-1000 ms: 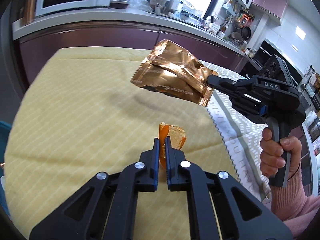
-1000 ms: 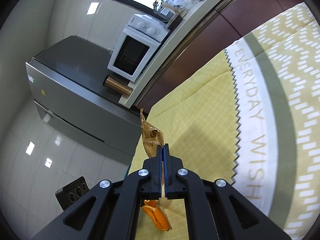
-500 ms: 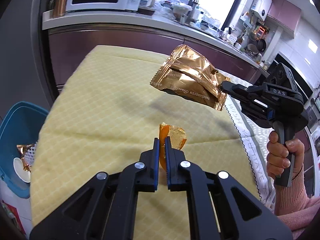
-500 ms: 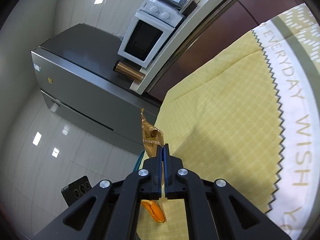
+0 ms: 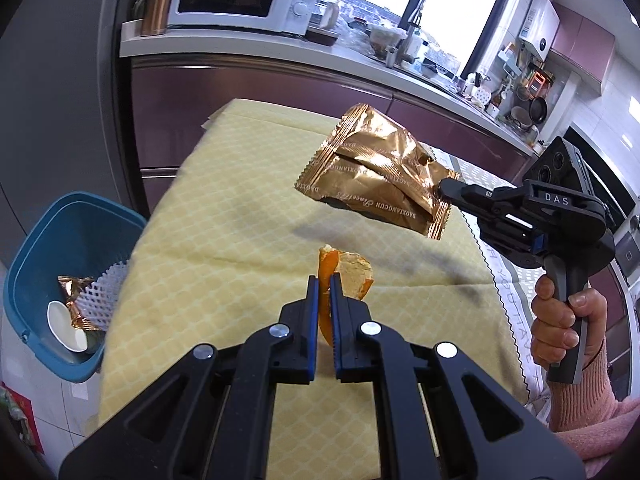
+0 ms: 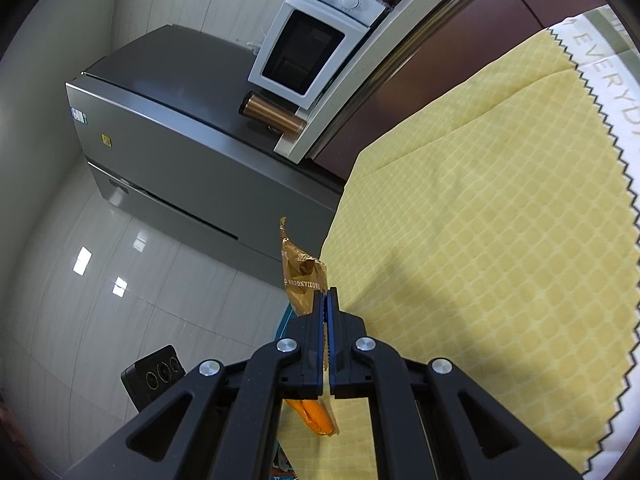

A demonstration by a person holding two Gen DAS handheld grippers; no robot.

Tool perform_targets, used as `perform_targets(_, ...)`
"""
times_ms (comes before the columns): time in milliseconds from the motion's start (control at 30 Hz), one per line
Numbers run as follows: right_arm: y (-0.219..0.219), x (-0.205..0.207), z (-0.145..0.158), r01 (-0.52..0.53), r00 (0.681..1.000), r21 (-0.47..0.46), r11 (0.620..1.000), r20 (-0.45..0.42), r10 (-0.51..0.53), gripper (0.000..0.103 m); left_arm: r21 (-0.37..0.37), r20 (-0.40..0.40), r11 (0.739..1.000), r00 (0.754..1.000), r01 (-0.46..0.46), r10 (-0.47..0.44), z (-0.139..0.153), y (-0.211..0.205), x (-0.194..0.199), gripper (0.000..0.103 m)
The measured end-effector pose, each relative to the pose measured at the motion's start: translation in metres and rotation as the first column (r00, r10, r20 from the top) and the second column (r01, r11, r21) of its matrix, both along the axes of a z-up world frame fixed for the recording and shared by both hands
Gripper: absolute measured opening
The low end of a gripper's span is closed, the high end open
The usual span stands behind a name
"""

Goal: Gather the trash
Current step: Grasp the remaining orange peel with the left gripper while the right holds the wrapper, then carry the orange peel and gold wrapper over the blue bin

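Left wrist view: left gripper (image 5: 324, 280) clamped on orange peel (image 5: 346, 276), held above yellow tablecloth (image 5: 224, 240). Ahead-right, right gripper (image 5: 443, 189) pinching gold wrapper (image 5: 376, 176) in air. Blue bin (image 5: 60, 236) down-left, trash inside.

Right wrist view: right gripper (image 6: 325, 294) closed tight on gold wrapper (image 6: 302, 276), wrapper sticking up past fingertips. Orange peel (image 6: 316, 416) below jaws.

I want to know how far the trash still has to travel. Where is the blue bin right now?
In the left wrist view, the blue bin sits on the floor at the far left, beside and below the yellow tablecloth's edge, already holding some trash.
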State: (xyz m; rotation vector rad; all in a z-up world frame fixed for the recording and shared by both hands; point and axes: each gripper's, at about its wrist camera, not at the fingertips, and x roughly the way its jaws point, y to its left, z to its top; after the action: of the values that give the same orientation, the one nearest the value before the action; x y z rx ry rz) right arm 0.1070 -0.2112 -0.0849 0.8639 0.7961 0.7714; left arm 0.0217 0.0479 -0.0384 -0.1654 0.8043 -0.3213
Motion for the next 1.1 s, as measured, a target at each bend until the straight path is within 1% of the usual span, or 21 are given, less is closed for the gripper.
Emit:
perform_targets(467,0.027,0.008,0.001,-0.056,0.998,-0.005,0.998,-0.007,0.056,0.001,-0.012,0.031,0.998,0.997,-0.067,0.068,0.011,0.031,-0.013,0.006)
perform_targets(1100,0.064,0.018,0.005,-0.141,0.990,-0.014,0.990,-0.013,0.141,0.001,-0.027,0.045,0.988,0.988,-0.149,0.150,0.019,0.065,-0.025,0.006)
